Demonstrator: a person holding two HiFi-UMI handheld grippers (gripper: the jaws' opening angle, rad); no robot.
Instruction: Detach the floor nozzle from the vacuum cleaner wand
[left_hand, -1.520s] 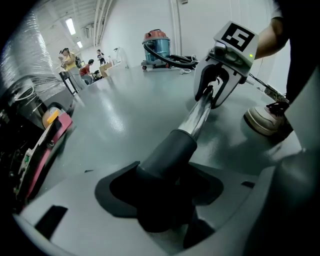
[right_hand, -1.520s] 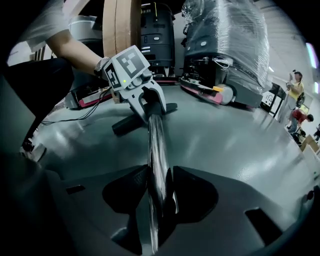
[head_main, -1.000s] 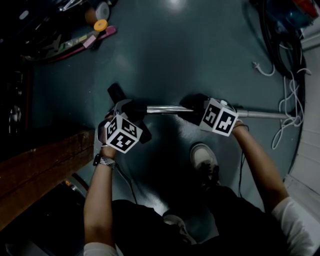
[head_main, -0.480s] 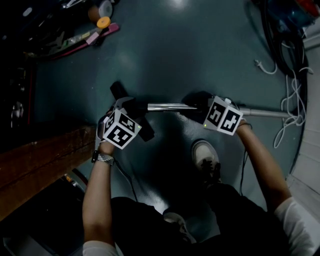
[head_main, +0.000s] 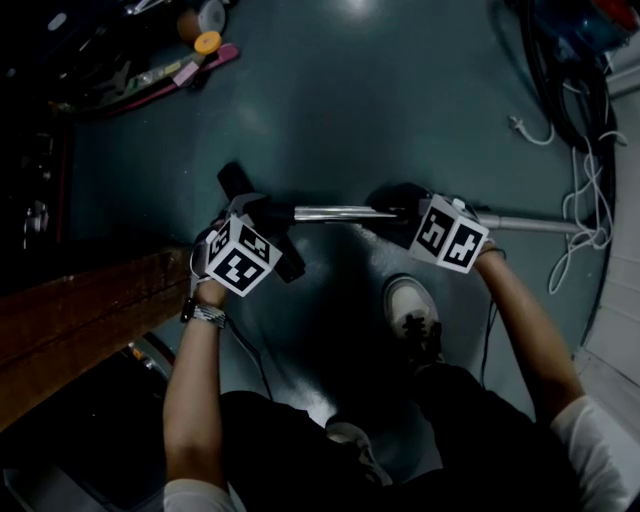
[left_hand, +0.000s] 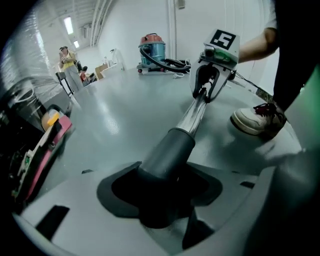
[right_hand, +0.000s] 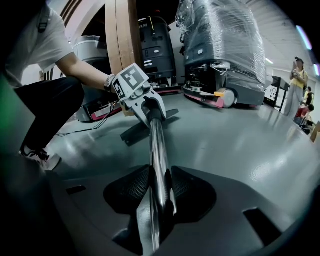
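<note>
text: none legible | labels, brands: none legible | numbers, signs: none legible

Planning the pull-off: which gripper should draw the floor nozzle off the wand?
Probably left: the left gripper clamps the nozzle neck; the right gripper, jaws just closing further, braces the wand.

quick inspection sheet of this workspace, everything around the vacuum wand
surface: glossy teal floor.
job's things: chrome wand lies low over the floor, not yet detached from the black floor nozzle.
clutter: orange disc and pink tool at upper left; wooden plank beside the left arm.
grippers: left gripper jaws closed on the nozzle's grey neck; right gripper jaws closed on the wand.
cables: white cord loose on the floor at right.
surroundings: canister vacuum, wrapped machine, bystander.
</note>
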